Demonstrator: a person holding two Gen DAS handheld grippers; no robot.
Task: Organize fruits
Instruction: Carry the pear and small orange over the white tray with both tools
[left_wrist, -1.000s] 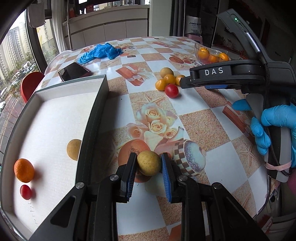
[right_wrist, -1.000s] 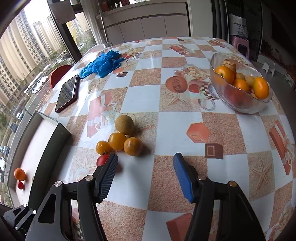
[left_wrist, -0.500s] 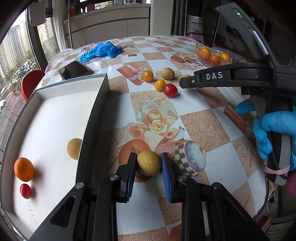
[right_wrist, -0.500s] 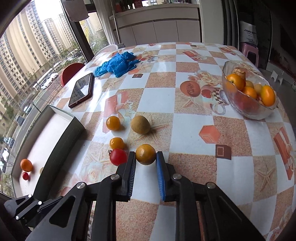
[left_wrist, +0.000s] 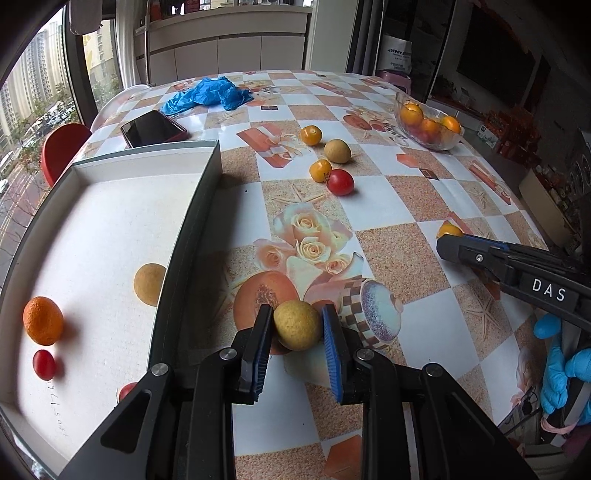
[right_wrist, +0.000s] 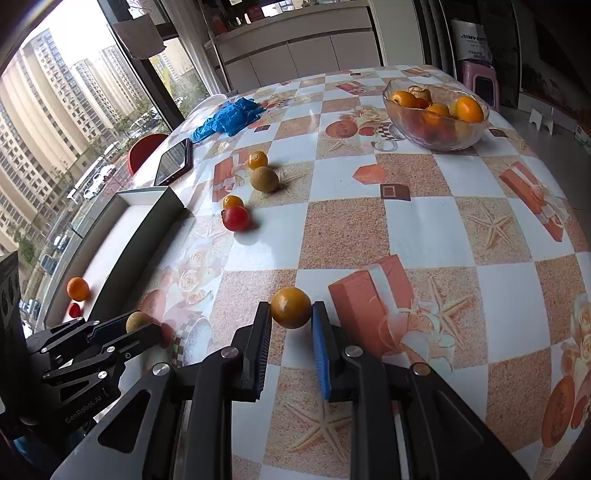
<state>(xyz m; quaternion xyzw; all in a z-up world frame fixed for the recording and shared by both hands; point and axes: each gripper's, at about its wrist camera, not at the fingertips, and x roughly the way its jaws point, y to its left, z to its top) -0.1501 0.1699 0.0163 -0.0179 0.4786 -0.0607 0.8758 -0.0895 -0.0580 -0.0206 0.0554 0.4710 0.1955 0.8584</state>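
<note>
White "DAS" lettering marks the right gripper (right_wrist: 291, 317), clamped on an orange fruit (right_wrist: 291, 307); left gripper (left_wrist: 297, 326) clamps a tan fruit (left_wrist: 297, 325).

The left gripper (left_wrist: 297, 326) squeezed a yellow-green fruit (left_wrist: 297, 325) just right of the white tray (left_wrist: 92, 229). Inside the tray lay an orange (left_wrist: 43, 320), a red tomato (left_wrist: 44, 364) and a tan fruit (left_wrist: 149, 284). Far right of the tray, the right gripper (left_wrist: 448, 240) pinched a small orange fruit (left_wrist: 448, 231).
</note>
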